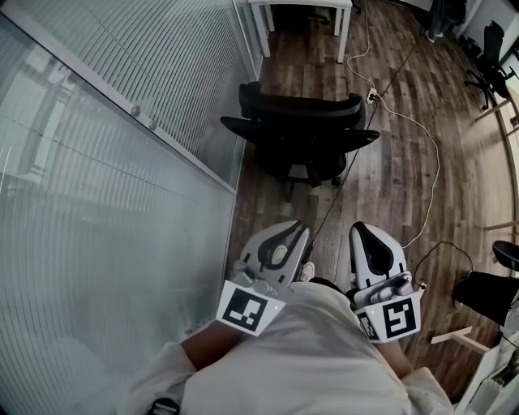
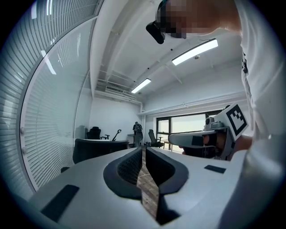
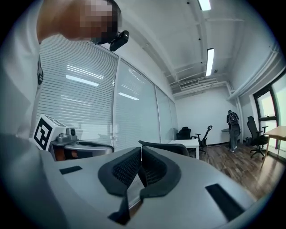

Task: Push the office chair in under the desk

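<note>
- The black office chair [image 1: 300,134] stands out on the wood floor [image 1: 405,170], close beside the glass partition [image 1: 97,203] with its lowered blinds. It is well short of the white desk [image 1: 345,16] at the far end, so the push has not begun.
- The chair sits between the person and the desk, which looks a sensible line: walk up and shove straight ahead. From here I can't say for sure which way its seat faces.
- The left gripper [image 1: 293,235] is clenched with nothing in it. Its ribbed pads [image 2: 134,163] meet at the tips, and only floor shows through the slit lower down.
- The right gripper [image 1: 369,237] is likewise closed tight and empty.
- Both are held close against the chest, side by side and pointing towards the chair, well apart from it. I'd guess closed jaws make a blunt end for pushing rather than grasping.
- A white cable [image 1: 422,162] loops over the floor to the right of the chair, running from a power strip [image 1: 373,96]. The castors could catch it if the chair drifts that way.
</note>
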Demonstrator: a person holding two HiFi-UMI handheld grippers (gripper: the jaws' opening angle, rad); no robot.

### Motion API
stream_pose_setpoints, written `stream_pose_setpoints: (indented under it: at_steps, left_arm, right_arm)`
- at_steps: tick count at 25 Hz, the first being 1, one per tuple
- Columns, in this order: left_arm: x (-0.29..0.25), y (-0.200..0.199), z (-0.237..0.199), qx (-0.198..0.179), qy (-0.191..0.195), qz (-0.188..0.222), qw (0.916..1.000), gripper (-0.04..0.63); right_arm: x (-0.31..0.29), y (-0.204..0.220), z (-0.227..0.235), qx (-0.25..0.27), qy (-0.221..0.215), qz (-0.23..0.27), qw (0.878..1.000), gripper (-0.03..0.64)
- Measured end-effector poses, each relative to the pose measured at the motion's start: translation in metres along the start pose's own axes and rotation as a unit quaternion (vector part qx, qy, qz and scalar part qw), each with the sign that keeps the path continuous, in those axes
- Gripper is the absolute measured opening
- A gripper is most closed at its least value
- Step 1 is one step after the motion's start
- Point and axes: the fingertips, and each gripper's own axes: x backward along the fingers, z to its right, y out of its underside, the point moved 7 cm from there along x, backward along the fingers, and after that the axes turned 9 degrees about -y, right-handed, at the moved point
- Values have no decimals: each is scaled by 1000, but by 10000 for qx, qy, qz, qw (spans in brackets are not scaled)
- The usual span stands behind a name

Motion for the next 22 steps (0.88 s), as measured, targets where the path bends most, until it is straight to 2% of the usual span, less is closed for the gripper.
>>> stream_pose_setpoints:
  at_steps: [9, 22]
  left_arm:
    - [-7, 7, 37, 48, -89, -39, 9999, 51]
    - [-27, 6, 25, -122, -217, -19, 9997, 51]
  right_arm:
    - [29, 4, 17, 53, -100, -76, 9999, 31]
    - [13, 4, 33, 128, -196, -32, 9997, 31]
